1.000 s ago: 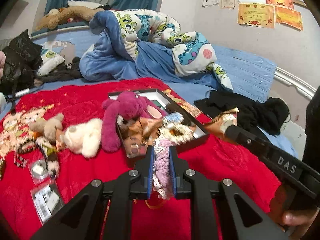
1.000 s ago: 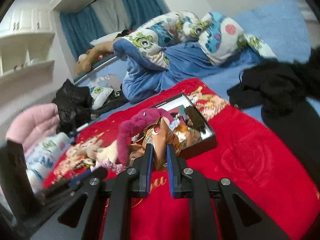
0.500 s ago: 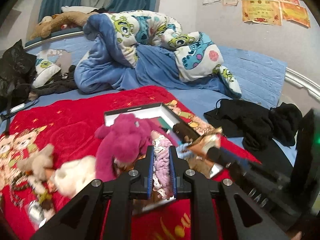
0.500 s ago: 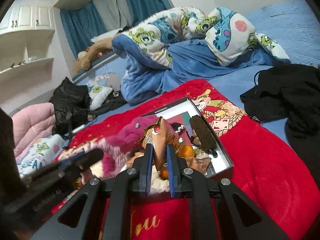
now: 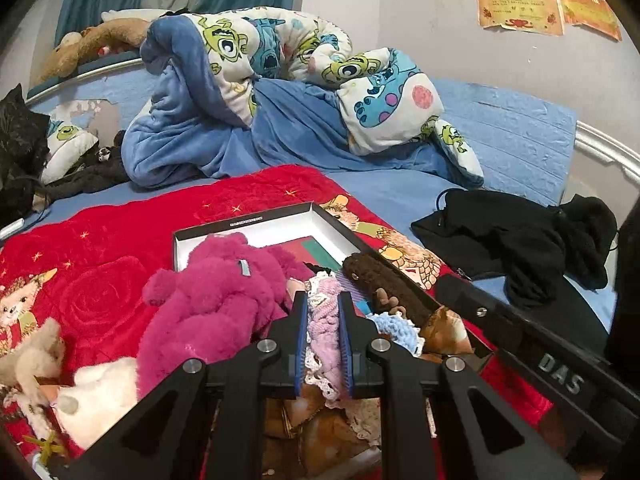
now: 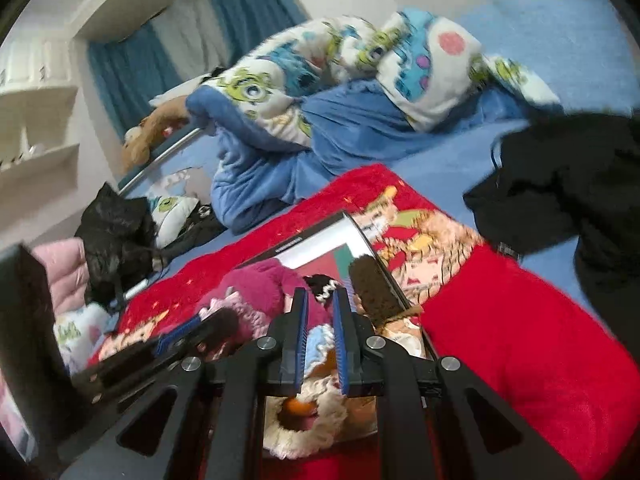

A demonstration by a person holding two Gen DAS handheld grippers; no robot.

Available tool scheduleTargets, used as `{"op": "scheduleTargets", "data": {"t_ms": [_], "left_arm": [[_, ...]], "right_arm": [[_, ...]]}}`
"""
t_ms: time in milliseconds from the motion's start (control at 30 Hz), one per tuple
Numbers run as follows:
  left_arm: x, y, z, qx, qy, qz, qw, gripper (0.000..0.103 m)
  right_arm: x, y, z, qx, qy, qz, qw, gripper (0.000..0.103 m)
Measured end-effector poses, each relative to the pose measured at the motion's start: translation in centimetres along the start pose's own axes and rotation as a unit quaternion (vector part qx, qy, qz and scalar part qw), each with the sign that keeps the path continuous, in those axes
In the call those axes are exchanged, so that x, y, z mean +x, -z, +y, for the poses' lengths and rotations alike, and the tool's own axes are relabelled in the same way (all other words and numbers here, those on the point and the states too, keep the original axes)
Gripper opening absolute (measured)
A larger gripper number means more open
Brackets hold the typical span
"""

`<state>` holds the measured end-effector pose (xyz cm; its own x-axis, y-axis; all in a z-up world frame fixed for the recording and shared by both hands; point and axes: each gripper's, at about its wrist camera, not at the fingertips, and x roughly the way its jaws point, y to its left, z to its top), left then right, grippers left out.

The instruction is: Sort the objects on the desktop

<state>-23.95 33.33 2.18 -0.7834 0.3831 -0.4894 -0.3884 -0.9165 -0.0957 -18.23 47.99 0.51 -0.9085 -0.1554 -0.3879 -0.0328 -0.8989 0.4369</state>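
Change since earlier frame: both views carried across red blanket (image 5: 100, 240) toward box (image 5: 240, 222); box now directly beneath both tools.
Left gripper (image 5: 323, 300): fingers clamped on pink crochet strip (image 5: 322, 332), hanging over near end of box.
Right gripper (image 6: 320, 296): fingers close together, over same end of box; grip on anything not confirmable. Brown packet (image 5: 444, 332) at its tip in left view, contact unclear.
Box contents: magenta plush (image 5: 216, 300) draped over left wall, brown plush (image 5: 384, 284) along right wall, blue crochet (image 5: 394, 328) and other small items between.
Step in hand: delivery of strip to box, judged near its end.
Next move: part left fingers above a free spot between the plush toys; lift clear without snagging yarn on pads.
Still to sort: cream toys (image 5: 100, 396) on blanket, left of box.
Surface: soft blanket on bed, uneven; box liable to tip under pressure.
Room: bedroom; cartoon quilt (image 5: 280, 60) heaped behind, black garment (image 5: 520, 240) on blue sheet, certificates (image 5: 516, 4) on wall, teal curtains.
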Motion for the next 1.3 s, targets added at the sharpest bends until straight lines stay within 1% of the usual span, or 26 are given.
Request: {"op": "scheduleTargets", "data": {"t_ms": [100,233,400,433,500,533,567,600,633,667,700,733,767,800,833,867,900,933,967,1000,1067,1133,1200,1300], "left_arm": [[0.4,0.5,0.6,-0.006,0.003,0.004,1.0,0.015],[0.7,1.3,1.2,-0.006,0.0,0.01,0.9999,0.015],[0.7,2.0,1.3,0.001,-0.008,0.01,0.9999,0.015],[0.7,2.1,1.3,0.003,-0.01,0.01,0.9999,0.018],[0.5,2.1,1.2,0.008,-0.006,0.012,0.9999,0.034],[0.4,2.2,1.2,0.011,-0.007,0.011,0.9999,0.039],[0.2,2.2,1.1,0.017,-0.013,0.008,0.9997,0.047],[0.1,2.3,1.0,0.021,-0.016,0.007,0.9996,0.051],[0.0,2.4,1.0,0.023,-0.019,0.007,0.9995,0.052],[-0.1,2.4,1.0,0.022,-0.022,0.009,0.9995,0.059],[-0.1,2.5,1.2,0.018,-0.025,0.012,0.9995,0.069],[-0.1,2.5,1.4,0.011,-0.028,0.017,0.9994,0.074],[-0.2,2.4,1.7,0.0,-0.03,0.02,0.9994,0.082],[-0.3,2.4,2.1,-0.009,-0.029,0.022,0.9993,0.085],[-0.4,2.4,2.3,-0.015,-0.03,0.024,0.9992,0.086],[-0.4,2.3,2.4,-0.016,-0.031,0.026,0.9991,0.088],[-0.6,2.1,2.3,-0.013,-0.035,0.026,0.999,0.09],[-0.7,2.0,2.2,-0.006,-0.04,0.024,0.9989,0.091],[-1.0,1.9,1.8,0.006,-0.046,0.018,0.9988,0.096],[-1.3,1.8,1.6,0.016,-0.05,0.011,0.9986,0.102],[-2.2,1.5,1.0,0.036,-0.063,-0.002,0.9973,0.103],[-3.0,1.1,0.7,0.042,-0.072,-0.003,0.9965,0.103],[-4.0,0.7,0.8,0.042,-0.079,0.003,0.996,0.103],[-5.3,0.2,1.3,0.038,-0.09,0.029,0.9948,0.103]], "right_arm": [[0.9,0.5,-0.4,0.021,-0.003,0.009,1.0,0.013],[0.9,0.8,0.4,-0.007,0.006,0.014,1.0,0.013],[0.5,0.7,0.5,0.001,-0.002,0.009,1.0,0.013],[0.6,0.7,0.5,0.002,-0.003,0.01,1.0,0.013],[0.7,0.8,0.5,0.003,-0.009,0.013,1.0,0.014],[0.6,0.9,0.6,0.001,-0.005,0.012,1.0,0.014],[0.6,0.9,0.7,-0.002,-0.003,0.013,1.0,0.014],[0.6,0.9,0.7,-0.006,-0.004,0.015,1.0,0.015],[0.5,0.9,0.7,-0.007,-0.003,0.014,1.0,0.015],[0.4,0.9,0.7,-0.008,-0.001,0.013,1.0,0.015],[0.2,0.8,0.6,-0.007,-0.002,0.012,1.0,0.015],[0.1,0.8,0.6,-0.008,0.0,0.011,1.0,0.015],[-0.1,0.8,0.5,-0.009,0.004,0.009,1.0,0.015],[-0.4,0.7,0.5,-0.012,0.009,0.006,1.0,0.018],[-0.5,0.6,0.5,-0.013,0.013,0.004,1.0,0.022],[-0.8,0.6,0.4,-0.015,0.021,0.003,1.0,0.036],[-1.0,0.3,0.4,-0.015,0.036,0.003,0.999,0.059],[-1.2,0.3,0.3,-0.015,0.044,0.002,0.999,0.068],[-1.4,0.2,0.3,-0.017,0.051,0.002,0.999,0.084],[-1.7,0.0,0.4,-0.024,0.055,0.005,0.998,0.103],[-2.4,0.0,0.8,-0.043,0.07,-0.002,0.997,0.103],[-3.3,0.0,1.4,-0.068,0.1,-0.016,0.993,0.103],[-4.1,0.1,1.9,-0.086,0.113,-0.024,0.99,0.103],[-5.5,0.2,2.7,-0.091,0.112,-0.032,0.989,0.103]]}}
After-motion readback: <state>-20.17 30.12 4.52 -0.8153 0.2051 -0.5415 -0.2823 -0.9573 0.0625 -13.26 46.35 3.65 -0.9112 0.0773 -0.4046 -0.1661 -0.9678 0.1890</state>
